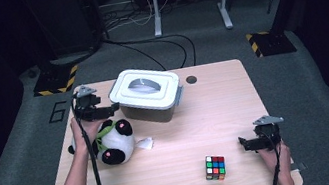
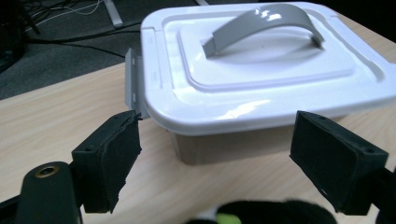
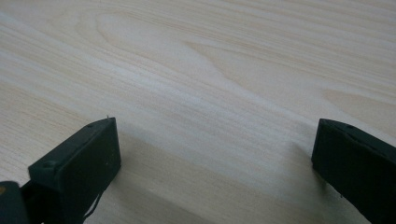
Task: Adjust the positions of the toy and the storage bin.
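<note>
The left gripper (image 1: 113,109), jaws held apart and empty, is seen at nine o'clock of the lidded white plastic box (image 1: 147,95), above the black-and-white plush panda (image 1: 112,141). The right gripper (image 1: 243,143) is likewise held apart, empty, over the pale wooden table (image 1: 226,107).

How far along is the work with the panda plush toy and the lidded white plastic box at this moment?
Done: nothing visibly packed. The grey-handled lid sits closed on the white plastic box; the black-and-white panda plush toy lies on the wooden table beside it.

In hand: the left gripper, jaws open and empty, faces the box.

Left: the lid, the panda and the multicoloured puzzle cube. The right gripper rests open near the cube.
</note>
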